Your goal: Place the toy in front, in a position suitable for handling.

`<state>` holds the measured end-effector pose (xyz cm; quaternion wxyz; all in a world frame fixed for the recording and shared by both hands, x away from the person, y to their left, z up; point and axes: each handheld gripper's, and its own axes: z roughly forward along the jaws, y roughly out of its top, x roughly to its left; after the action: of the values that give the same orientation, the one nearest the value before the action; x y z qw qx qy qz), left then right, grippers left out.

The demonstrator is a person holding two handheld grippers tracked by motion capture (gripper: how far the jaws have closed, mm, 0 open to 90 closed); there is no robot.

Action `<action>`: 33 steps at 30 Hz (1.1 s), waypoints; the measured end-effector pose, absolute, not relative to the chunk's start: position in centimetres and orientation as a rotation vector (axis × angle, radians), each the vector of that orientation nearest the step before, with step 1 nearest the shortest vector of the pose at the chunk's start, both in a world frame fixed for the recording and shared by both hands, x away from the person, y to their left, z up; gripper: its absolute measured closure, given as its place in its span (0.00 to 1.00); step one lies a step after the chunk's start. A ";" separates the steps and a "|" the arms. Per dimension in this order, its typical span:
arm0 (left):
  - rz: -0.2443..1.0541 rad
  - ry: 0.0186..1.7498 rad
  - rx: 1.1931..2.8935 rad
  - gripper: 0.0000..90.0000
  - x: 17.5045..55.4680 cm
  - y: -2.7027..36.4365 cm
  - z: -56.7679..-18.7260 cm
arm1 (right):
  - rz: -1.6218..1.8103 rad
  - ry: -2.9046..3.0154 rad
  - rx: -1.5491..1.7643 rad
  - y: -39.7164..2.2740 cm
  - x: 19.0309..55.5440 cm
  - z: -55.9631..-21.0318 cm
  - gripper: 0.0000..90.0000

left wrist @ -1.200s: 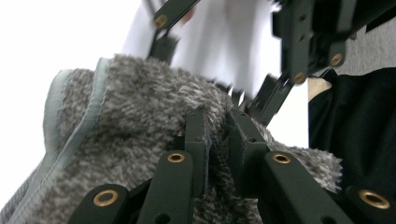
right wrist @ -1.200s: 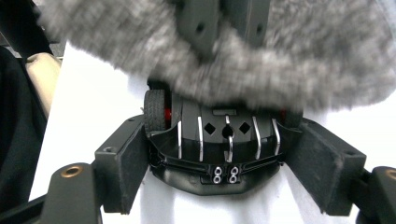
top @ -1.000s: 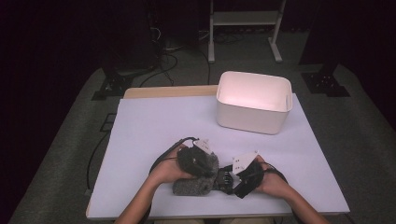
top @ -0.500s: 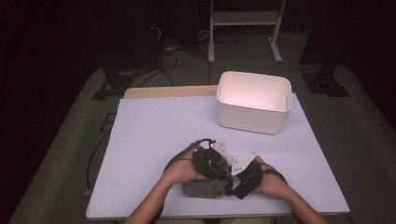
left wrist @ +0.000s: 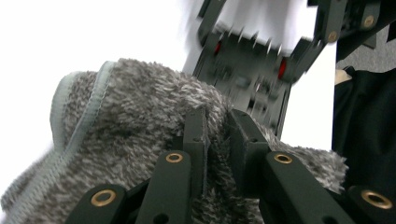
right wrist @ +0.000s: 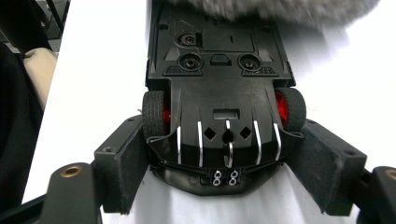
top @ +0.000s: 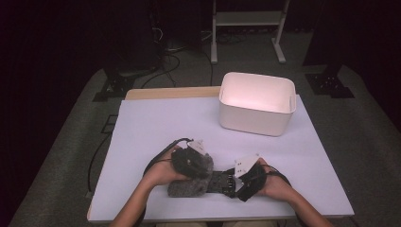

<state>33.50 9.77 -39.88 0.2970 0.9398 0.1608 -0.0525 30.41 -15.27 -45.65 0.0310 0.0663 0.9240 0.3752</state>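
White sheet [top: 156, 127] covers the table, dark floor all round, a white bin [top: 256, 109] at the far right. Since a second ago the left gripper [top: 191, 161] has shifted right, then back. It is clamped tight on a grey fuzzy cloth [left wrist: 135, 121] near the front edge. Beside it, the right gripper [top: 247, 177] grips a black toy car [right wrist: 219, 98], upside down, lying left-right across the table, wheels between wide-set pads.

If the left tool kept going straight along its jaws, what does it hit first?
The left tool is already pinching the grey fuzzy cloth, so that comes first. Just beyond it along the jaws is the upturned black toy car, which the right tool grips by its sides. The gap between cloth and car is unclear.
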 end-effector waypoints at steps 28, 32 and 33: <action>-0.145 0.381 2.531 0.86 34.2 7.6 -39.7 | 1.142 2.849 0.197 -15.1 30.4 -45.8 0.25; -0.147 0.301 2.549 0.86 33.9 4.5 -39.6 | 1.143 2.850 0.201 -15.1 30.3 -45.8 0.25; -0.147 0.301 2.549 0.86 33.9 4.5 -39.6 | 1.146 2.849 0.200 -15.1 30.4 -45.8 0.25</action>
<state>33.92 4.52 -39.61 0.2814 0.9514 0.1125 -0.0547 30.35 -15.07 -45.78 0.0318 0.0651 0.9253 0.3722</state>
